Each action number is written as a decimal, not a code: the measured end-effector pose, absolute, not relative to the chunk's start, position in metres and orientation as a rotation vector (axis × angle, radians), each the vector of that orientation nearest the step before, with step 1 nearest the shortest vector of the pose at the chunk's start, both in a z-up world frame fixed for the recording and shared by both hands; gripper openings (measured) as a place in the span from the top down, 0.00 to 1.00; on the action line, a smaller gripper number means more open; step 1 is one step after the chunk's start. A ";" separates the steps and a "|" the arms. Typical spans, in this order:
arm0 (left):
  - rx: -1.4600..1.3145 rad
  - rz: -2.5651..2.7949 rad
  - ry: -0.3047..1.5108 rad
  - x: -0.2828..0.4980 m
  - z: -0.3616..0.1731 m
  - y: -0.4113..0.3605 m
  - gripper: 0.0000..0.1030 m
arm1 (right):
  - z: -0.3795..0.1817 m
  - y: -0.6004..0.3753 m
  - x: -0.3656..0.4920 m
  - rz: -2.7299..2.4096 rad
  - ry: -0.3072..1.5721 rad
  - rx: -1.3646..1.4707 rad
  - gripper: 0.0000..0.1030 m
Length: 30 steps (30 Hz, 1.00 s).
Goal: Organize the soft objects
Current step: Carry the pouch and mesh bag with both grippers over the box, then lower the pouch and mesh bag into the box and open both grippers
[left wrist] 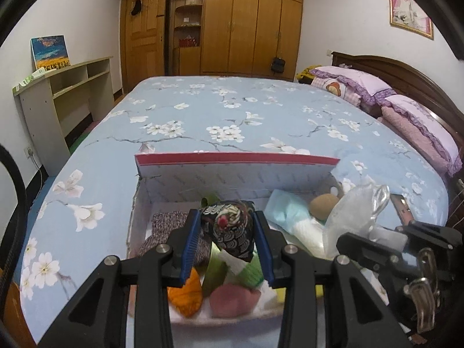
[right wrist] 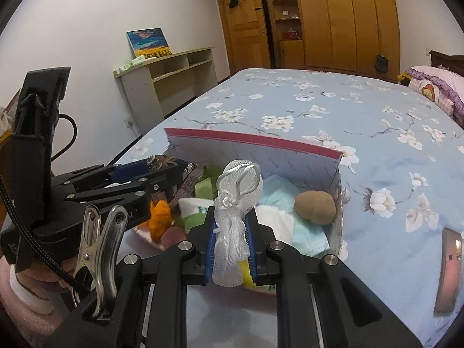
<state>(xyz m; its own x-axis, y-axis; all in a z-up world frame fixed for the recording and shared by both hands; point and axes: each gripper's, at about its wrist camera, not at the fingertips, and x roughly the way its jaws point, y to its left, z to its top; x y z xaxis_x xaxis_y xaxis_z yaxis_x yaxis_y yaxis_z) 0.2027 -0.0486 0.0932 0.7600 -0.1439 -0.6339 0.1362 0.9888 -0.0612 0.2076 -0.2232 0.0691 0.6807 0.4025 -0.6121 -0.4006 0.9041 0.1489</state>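
Note:
A white cardboard box (left wrist: 232, 171) with a red-edged flap stands open on the bed; it also shows in the right wrist view (right wrist: 261, 156). My left gripper (left wrist: 227, 223) is shut on a dark patterned fabric pouch (left wrist: 229, 229) and holds it over the box. My right gripper (right wrist: 230, 226) is shut on a white mesh bath puff (right wrist: 232, 217), held over the box's near side. Inside the box lie a grey knit cloth (left wrist: 168, 226), an orange item (left wrist: 185, 295), a pink item (left wrist: 235, 301), green pieces (right wrist: 206, 185), light blue cloths (right wrist: 307, 237) and a tan ball (right wrist: 314, 207).
The bed (left wrist: 232, 110) has a blue floral sheet and purple pillows (left wrist: 356, 87) by the headboard. A beige shelf unit (left wrist: 66, 92) stands at the left wall, wooden wardrobes (left wrist: 246, 20) behind. A phone (right wrist: 448, 269) lies on the bed right of the box.

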 end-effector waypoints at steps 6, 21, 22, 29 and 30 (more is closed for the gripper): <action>-0.024 -0.146 0.718 0.227 0.075 -0.048 0.63 | 0.057 -0.217 0.226 0.448 0.691 0.011 0.81; -0.023 -0.112 0.739 0.258 0.042 -0.051 0.63 | 0.029 -0.212 0.257 0.434 0.712 0.031 0.81; -0.025 -0.112 0.743 0.259 0.041 -0.052 0.63 | 0.026 -0.212 0.259 0.434 0.717 0.032 0.81; -0.027 -0.106 0.747 0.260 0.032 -0.051 0.63 | 0.007 -0.211 0.267 0.432 0.762 0.039 0.81; -0.030 -0.106 0.748 0.261 0.031 -0.050 0.63 | 0.005 -0.211 0.269 0.434 0.766 0.045 0.81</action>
<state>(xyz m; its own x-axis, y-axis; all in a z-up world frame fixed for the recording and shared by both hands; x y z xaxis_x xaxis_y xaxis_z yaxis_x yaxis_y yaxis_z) 0.2606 -0.0500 0.0312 0.7281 -0.1074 -0.6770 0.0858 0.9942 -0.0655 0.2687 -0.2115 0.0053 0.6369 0.3963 -0.6613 -0.3637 0.9108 0.1955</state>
